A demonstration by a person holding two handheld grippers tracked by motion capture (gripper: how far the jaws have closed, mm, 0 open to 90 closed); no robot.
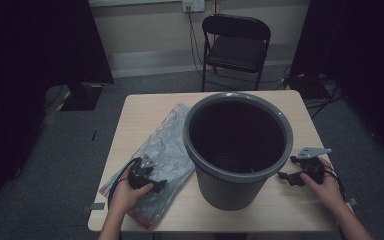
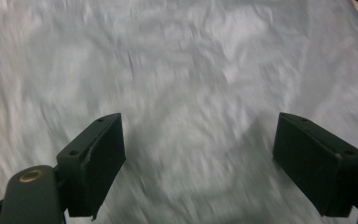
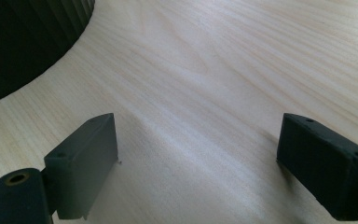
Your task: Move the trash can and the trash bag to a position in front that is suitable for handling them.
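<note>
A grey plastic bin stands upright in the middle of the wooden table, its dark ribbed wall at the top left of the right gripper view. A crumpled grey plastic bag lies flat to the bin's left. My left gripper hovers over the bag's near end, jaws open, with the blurred bag surface under them. My right gripper rests low by the bin's right side, open over bare wood, nothing between its fingers.
A black folding chair stands beyond the table's far edge. Cables lie on the grey carpet at the right. The bag's near corner reaches the table's front edge. Bare wood shows right of the bin.
</note>
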